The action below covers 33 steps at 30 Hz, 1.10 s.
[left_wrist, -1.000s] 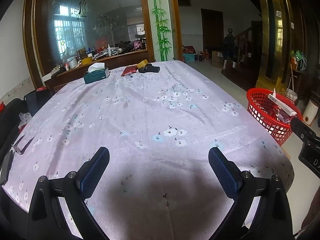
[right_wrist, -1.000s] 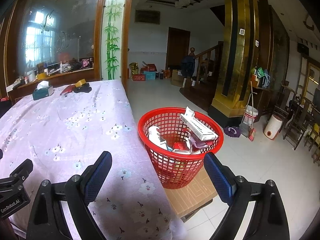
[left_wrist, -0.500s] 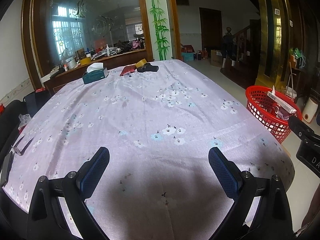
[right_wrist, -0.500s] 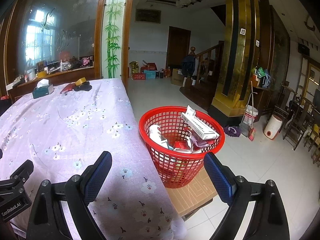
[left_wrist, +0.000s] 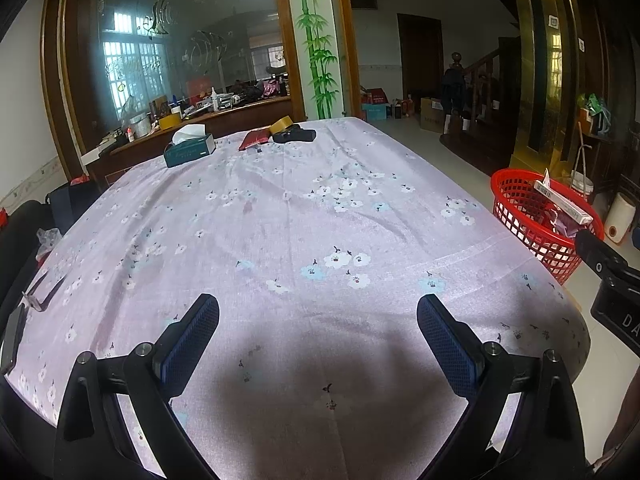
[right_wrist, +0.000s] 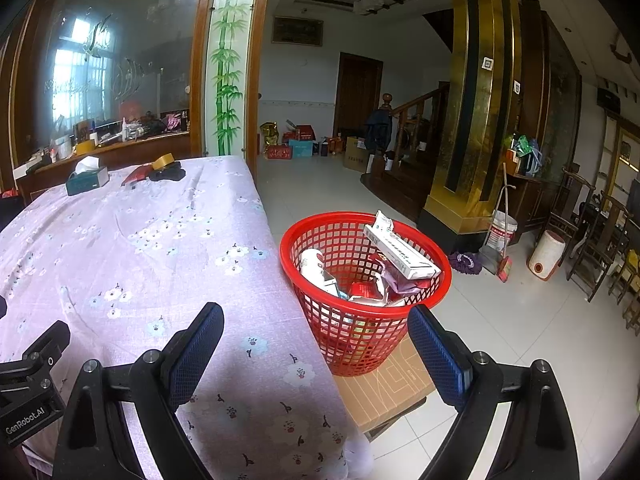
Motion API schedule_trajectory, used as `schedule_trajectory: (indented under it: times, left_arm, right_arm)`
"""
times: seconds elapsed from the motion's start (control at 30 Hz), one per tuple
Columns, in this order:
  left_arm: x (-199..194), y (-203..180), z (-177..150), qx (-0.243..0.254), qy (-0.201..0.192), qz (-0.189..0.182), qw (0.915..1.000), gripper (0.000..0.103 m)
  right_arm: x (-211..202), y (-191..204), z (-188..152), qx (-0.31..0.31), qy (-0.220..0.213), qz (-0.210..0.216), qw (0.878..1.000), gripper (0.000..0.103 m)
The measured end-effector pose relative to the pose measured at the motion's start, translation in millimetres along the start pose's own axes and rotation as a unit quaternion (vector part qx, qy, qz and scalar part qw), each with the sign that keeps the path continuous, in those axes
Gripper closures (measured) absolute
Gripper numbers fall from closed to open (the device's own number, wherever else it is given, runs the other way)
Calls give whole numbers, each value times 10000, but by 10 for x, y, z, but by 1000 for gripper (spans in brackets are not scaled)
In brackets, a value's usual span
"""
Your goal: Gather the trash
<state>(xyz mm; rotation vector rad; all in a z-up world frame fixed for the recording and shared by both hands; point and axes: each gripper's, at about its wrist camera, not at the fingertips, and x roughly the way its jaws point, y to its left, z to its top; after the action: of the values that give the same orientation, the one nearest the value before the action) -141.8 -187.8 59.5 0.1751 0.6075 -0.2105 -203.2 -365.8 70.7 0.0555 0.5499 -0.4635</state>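
Nothing visibly moved, floral tablecloth (left_wrist: 304,216), red basket (right_wrist: 362,344)

The tablecloth (left_wrist: 280,232) is thin lilac cloth with a faint sheen. The basket (right_wrist: 352,328) at three o'clock is glossy red plastic mesh. Floor tiles (right_wrist: 520,320) look glazed. The fingers (left_wrist: 188,344) carry matt, textured blue pads.

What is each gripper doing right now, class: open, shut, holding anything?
Left gripper: open, empty, above the tablecloth.
Right gripper: open, empty, near the red basket.
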Motion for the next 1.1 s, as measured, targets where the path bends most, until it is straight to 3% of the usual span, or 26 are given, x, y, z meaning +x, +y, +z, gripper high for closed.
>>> schedule_trajectory:
  times: [0.4,0.5,0.63,0.77,0.9,1.1]
  left_arm:
    - [60,99,-13,-78,133,-86,9998,4]
    - [146,254,18,-207,255,-35,9995,4]
    - [262,611,121,-344,379,339,9981,4]
    - [528,1059,167,-552,844,491,9937,4]
    - [865,1436,124,-670,1413,795,9845,4]
    - [1218,1878,9,-1032,2102,452,9711,4]
  right_arm:
    - [42,33,10,-68,11,64,10000,8]
    - [101,133,90,-219,22,238,9995,7]
    - [274,428,244,-530,312,762,9952,6]
    - [503,882,402,-803,676,1322,9857,6]
    - [872,1447,464,-1062,1353,1894,9667,4]
    - [1275,1985,413,-1213,1837,1927,9563,4]
